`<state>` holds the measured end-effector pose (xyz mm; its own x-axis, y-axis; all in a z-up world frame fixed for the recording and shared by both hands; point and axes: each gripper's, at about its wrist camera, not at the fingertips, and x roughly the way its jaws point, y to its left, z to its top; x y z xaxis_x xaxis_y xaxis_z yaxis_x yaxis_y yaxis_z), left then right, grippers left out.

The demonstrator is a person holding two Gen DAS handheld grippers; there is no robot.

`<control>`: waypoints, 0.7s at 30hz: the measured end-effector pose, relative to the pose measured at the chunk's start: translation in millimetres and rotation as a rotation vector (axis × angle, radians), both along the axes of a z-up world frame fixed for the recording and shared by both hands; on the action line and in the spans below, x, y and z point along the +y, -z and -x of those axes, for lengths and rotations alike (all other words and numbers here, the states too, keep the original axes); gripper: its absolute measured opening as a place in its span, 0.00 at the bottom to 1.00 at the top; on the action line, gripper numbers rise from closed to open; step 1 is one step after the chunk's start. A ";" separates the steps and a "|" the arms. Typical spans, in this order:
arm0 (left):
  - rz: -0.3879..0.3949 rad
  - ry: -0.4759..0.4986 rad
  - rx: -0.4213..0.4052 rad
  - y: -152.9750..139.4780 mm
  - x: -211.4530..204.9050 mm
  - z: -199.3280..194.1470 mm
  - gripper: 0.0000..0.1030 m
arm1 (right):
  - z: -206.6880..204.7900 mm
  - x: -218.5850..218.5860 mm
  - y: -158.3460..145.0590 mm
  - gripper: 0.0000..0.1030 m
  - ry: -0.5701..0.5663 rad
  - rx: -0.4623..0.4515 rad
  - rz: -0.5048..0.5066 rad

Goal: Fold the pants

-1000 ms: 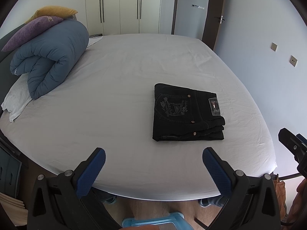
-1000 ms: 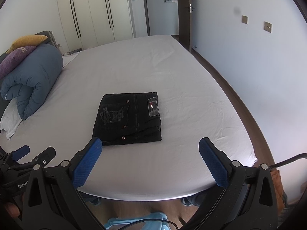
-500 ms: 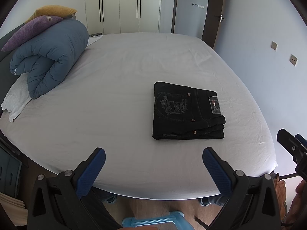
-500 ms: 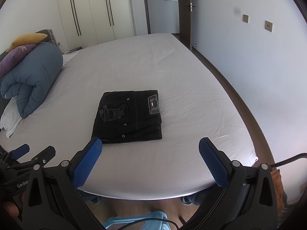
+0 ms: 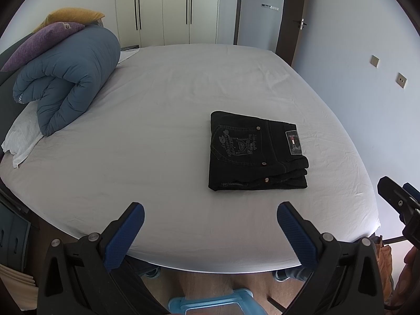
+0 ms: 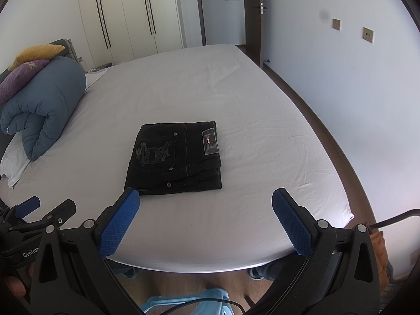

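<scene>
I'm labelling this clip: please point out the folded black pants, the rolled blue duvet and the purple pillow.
folded black pants (image 6: 176, 157): right wrist view, on the embroidered back pocket.
rolled blue duvet (image 5: 73, 78): left wrist view, on the roll's outer curve.
purple pillow (image 5: 44, 39): left wrist view, on its upper face.

Pale walls (image 6: 341, 84), white wardrobes (image 5: 168, 10) behind a white-sheeted bed (image 5: 162, 99), a rolled blue duvet (image 5: 71, 78), wooden floor (image 6: 315, 105).

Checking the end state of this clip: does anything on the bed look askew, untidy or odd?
Nothing stands out. The black pants lie folded in a compact rectangle on the white sheet, the lower layers peeking out slightly at the near edge. Both the left claw and right claw are open, touching nothing.
</scene>
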<state>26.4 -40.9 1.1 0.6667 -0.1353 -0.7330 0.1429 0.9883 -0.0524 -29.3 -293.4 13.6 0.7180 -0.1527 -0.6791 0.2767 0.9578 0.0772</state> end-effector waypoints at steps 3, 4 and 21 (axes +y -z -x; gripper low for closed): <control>-0.001 -0.001 0.000 -0.4 -0.5 -0.1 1.00 | 0.0 0.0 0.0 1.00 0.000 0.000 0.001; -0.001 0.000 0.000 -0.3 -0.3 0.0 1.00 | 0.0 0.0 -0.1 1.00 0.000 0.000 0.000; -0.002 0.001 0.000 -0.6 -0.6 0.2 1.00 | 1.0 0.4 3.2 1.00 0.000 0.002 -0.001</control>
